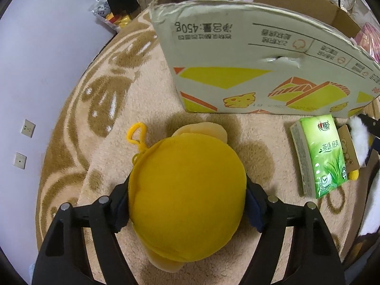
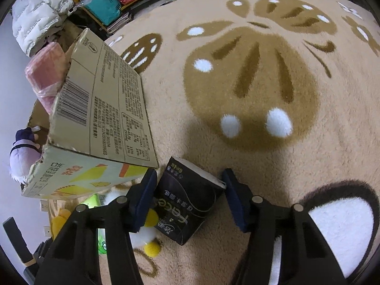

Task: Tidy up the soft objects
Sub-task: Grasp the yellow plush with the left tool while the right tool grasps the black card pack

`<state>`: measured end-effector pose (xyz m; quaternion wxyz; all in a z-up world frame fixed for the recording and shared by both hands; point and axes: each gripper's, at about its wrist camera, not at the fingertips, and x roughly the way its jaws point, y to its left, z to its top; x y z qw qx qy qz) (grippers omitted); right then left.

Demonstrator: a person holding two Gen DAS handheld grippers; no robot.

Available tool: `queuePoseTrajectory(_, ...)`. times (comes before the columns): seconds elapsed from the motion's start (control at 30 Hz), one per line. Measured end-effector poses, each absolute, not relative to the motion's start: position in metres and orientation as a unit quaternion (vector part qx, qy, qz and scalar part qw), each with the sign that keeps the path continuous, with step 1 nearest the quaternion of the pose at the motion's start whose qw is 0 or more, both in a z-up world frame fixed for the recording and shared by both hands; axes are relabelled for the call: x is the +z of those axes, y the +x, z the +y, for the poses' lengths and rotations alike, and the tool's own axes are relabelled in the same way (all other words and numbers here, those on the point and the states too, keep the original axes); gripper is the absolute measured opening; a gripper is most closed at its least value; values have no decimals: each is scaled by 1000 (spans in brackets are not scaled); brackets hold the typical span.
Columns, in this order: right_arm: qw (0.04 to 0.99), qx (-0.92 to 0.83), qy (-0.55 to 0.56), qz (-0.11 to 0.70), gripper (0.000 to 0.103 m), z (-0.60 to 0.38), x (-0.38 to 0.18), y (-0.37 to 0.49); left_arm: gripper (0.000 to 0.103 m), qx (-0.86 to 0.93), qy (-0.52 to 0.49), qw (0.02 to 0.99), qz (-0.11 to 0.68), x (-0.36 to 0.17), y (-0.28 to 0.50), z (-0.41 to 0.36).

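The left gripper (image 1: pixel 187 204) squeezes a round yellow plush toy (image 1: pixel 187 199), with one dark pad pressed on each side of it. A yellow plastic clip (image 1: pixel 137 134) sticks out from the toy's top left. The toy is low over the fluffy tan carpet (image 1: pixel 114 123), just in front of a big cardboard box (image 1: pixel 249 54). A green tissue pack (image 1: pixel 320 154) lies on the carpet to the right of the toy. The right gripper (image 2: pixel 190 199) is wide open around a black tissue pack (image 2: pixel 187 201). Its left pad (image 2: pixel 144 197) touches the pack, but the right pad is a little apart from it. The black pack sits on the carpet next to the box. A white and yellow fluffy toy (image 2: pixel 147 235) peeks out under the left pad.
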<state>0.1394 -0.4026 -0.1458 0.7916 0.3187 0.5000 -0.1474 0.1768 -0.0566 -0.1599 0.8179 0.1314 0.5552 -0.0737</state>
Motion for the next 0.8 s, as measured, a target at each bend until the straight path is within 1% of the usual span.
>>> queuePoseTrajectory(0.23, 810, -155, 302, 478, 58, -403, -129, 130, 77, -64, 130, 829, 540, -151, 170, -54)
queuePoseTrajectory(0.43, 833, -146, 294, 444, 57, -403, -108, 127, 75, -50, 124, 844, 519, -137, 161, -49)
queuePoseTrajectory(0.8, 853, -113, 282, 425, 57, -394, -79, 122, 75, -28, 123, 873, 472, -111, 145, -44)
